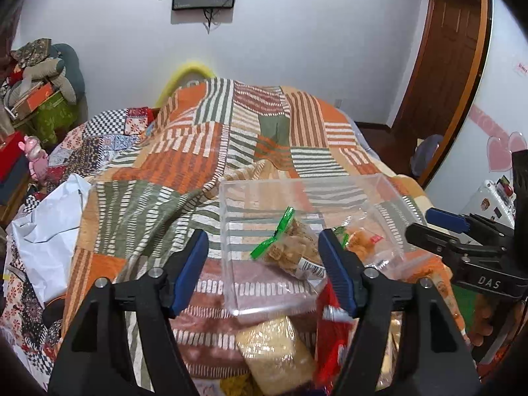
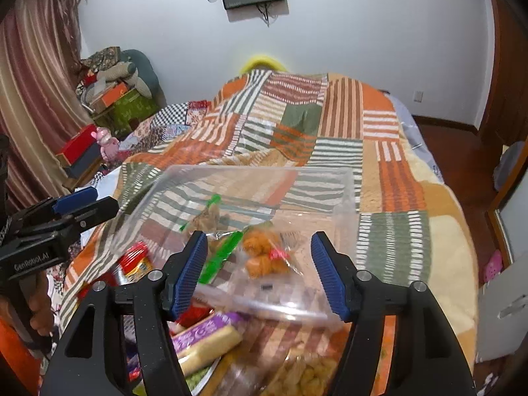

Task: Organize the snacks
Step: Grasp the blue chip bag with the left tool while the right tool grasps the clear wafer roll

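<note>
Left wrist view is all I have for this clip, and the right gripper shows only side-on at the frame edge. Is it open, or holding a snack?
Observer: Its own camera shows the right gripper wide open, with nothing clamped.
Operator: What lies closest beneath it?
Observer: A purple-wrapped pack beside its left finger, outside the clear box.
Operator: Anything in the room that I'm missing?
Observer: A striped curtain hangs along the far left wall.
</note>
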`<control>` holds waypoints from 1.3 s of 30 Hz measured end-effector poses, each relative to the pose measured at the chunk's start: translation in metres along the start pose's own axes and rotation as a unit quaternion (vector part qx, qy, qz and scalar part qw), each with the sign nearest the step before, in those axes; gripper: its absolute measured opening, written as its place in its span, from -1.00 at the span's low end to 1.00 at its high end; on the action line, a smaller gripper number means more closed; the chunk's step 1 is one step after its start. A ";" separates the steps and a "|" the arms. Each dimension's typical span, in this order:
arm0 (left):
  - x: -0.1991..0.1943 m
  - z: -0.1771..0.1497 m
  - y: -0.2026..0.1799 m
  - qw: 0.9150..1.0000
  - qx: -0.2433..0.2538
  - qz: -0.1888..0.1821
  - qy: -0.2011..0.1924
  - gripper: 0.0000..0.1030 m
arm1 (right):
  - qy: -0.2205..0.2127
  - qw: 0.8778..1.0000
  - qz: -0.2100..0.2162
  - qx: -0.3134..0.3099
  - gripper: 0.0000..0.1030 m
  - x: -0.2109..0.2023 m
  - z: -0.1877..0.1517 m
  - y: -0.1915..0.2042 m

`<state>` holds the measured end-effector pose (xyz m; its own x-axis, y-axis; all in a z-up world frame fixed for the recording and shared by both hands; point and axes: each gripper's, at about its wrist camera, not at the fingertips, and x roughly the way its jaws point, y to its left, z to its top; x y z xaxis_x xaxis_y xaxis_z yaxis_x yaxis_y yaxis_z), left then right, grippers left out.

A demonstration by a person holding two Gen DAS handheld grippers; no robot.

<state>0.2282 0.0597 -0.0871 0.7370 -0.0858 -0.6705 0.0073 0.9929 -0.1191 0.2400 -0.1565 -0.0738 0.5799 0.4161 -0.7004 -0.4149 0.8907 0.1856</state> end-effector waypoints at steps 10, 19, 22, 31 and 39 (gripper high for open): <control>-0.053 -0.030 0.001 1.000 0.006 0.017 -0.022 0.62 | -0.031 0.999 -0.003 -0.012 0.47 -0.048 -0.024 0.011; -0.072 -0.070 -0.005 1.000 0.002 0.014 0.000 0.71 | -0.024 0.999 -0.006 -0.029 0.48 -0.060 -0.055 0.025; -0.075 -0.085 -0.009 1.000 0.008 0.020 0.006 0.71 | -0.018 0.999 -0.006 -0.029 0.48 -0.060 -0.065 0.028; -0.066 -0.120 -0.020 0.999 0.003 0.006 0.043 0.72 | 0.027 1.000 0.001 -0.002 0.49 -0.042 -0.096 0.025; -0.048 -0.145 -0.021 0.997 -0.012 -0.008 0.079 0.72 | 0.071 0.997 0.024 0.027 0.26 -0.022 -0.118 0.021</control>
<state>0.0947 0.0311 -0.1586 0.6207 -0.1159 -0.7754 0.0003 0.9890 -0.1476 0.1360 -0.1687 -0.1356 0.4540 0.4312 -0.7797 -0.3993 0.8808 0.2546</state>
